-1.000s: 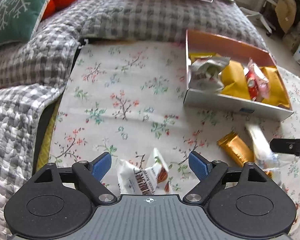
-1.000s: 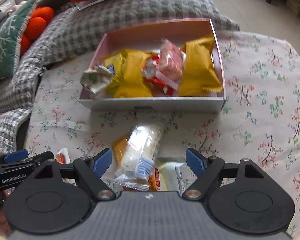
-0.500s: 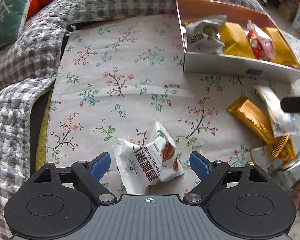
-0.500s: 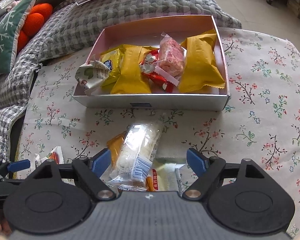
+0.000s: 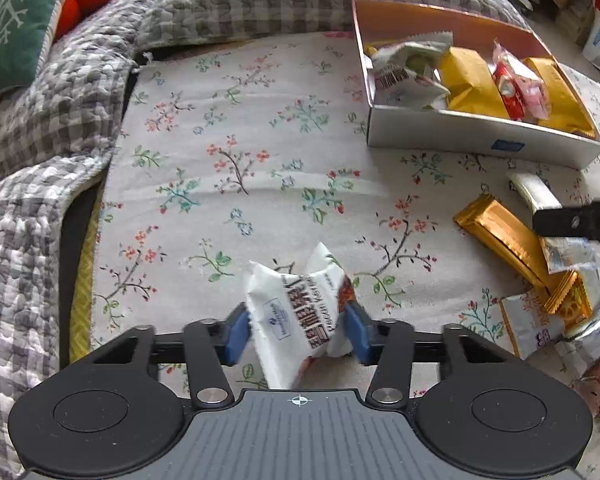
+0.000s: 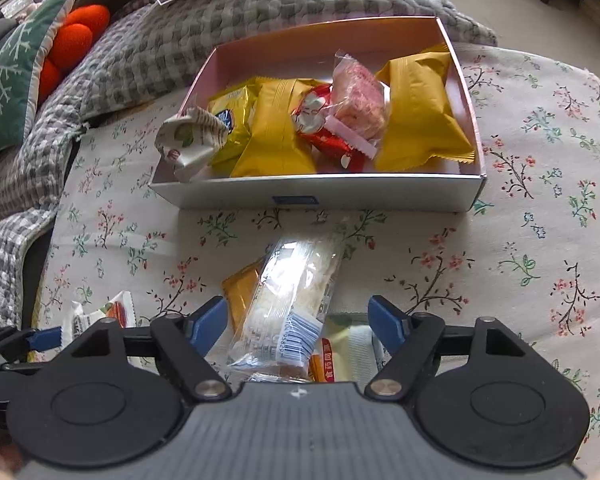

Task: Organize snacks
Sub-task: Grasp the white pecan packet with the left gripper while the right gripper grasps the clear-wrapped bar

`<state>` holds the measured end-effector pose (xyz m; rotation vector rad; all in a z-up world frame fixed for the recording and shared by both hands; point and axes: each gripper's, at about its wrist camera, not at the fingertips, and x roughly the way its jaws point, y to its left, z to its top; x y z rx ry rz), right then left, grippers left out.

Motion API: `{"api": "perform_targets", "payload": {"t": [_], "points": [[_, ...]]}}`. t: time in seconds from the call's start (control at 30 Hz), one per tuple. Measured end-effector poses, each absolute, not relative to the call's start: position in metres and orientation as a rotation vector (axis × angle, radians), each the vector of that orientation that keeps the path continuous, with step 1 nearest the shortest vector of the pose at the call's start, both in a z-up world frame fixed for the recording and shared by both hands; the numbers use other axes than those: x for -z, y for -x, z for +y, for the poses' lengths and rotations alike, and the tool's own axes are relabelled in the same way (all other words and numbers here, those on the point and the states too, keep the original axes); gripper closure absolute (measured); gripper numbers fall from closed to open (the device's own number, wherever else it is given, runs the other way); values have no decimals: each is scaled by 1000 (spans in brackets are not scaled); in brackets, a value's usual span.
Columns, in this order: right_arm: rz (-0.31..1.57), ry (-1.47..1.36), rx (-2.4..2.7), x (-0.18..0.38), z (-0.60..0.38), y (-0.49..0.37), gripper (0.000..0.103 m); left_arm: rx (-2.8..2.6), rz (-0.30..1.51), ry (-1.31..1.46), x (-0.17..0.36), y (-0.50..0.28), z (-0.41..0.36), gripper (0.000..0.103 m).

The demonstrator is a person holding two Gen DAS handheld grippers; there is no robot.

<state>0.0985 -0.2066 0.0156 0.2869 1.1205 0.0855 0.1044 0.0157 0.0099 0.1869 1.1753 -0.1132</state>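
My left gripper (image 5: 298, 332) is shut on a white pecan snack packet (image 5: 300, 312), its blue pads pressing both sides, low over the floral cloth. An open box (image 5: 480, 140) holding several yellow, red and pink snacks stands at the upper right. My right gripper (image 6: 296, 322) is open around a clear packet of white crackers (image 6: 296, 292), which lies on a gold bar (image 6: 240, 288) and other wrappers. The box (image 6: 320, 196) sits just beyond it. The left gripper's finger (image 6: 40, 338) shows at the lower left of the right wrist view.
A gold bar (image 5: 504, 240) and a heap of loose wrappers (image 5: 560, 320) lie at the right in the left wrist view. A grey checked quilt (image 5: 40, 120) bounds the cloth on the left and back, with a green pillow (image 5: 16, 20) and orange cushions (image 6: 72, 44).
My left gripper has moved forward over the white pecan packet and closed on it. My right gripper has stayed open over the clear cracker packet, edging slightly closer to the box.
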Motion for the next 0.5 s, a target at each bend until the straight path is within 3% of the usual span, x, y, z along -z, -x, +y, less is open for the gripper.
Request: {"api": "perform_targets", "payload": {"t": [0.33, 0.4, 0.5], "points": [[1119, -245, -77, -10, -202, -100, 44, 123, 1153, -159, -15, -104, 15, 64], [1119, -241, -76, -10, -203, -101, 57, 129, 1147, -162, -16, -103, 12, 64], [1130, -261, -77, -9, -205, -101, 65, 134, 1144, -165, -16, -102, 11, 64]]}}
